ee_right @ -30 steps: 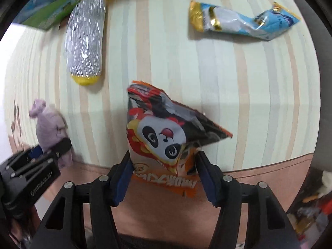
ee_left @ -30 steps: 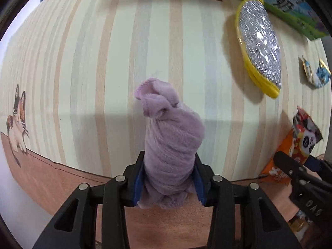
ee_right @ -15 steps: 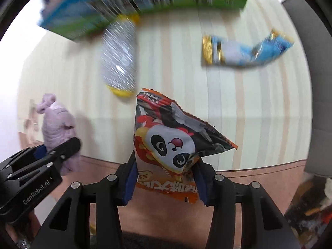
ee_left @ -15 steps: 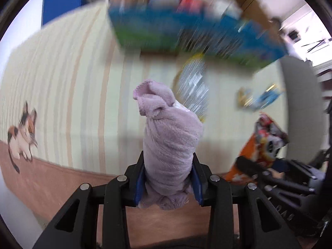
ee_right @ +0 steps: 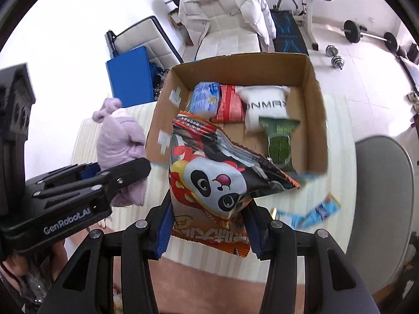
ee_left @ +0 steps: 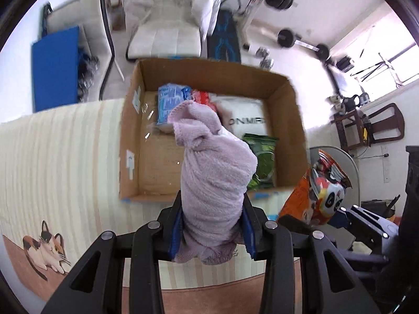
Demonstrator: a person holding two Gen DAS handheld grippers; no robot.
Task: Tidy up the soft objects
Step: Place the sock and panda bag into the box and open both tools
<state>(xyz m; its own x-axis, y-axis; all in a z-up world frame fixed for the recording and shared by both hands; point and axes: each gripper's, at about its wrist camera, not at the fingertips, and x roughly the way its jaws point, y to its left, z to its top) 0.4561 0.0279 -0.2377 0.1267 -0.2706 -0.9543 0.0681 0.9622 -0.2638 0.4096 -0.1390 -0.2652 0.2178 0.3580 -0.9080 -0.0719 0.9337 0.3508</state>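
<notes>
Now both loads hang just short of the box (ee_left: 131,141), left gripper (ee_left: 212,235) clamping the upright towel (ee_left: 214,178), right gripper (ee_right: 209,225) pinching the snack bag (ee_right: 214,180).

Lilac towel (ee_left: 214,172), orange panda packet (ee_right: 214,180)

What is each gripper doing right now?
Left gripper: shut on the towel.
Right gripper: shut on the snack bag.

The left gripper (ee_left: 212,225) and right gripper (ee_right: 207,225) are each clamped on something, held side by side.
</notes>
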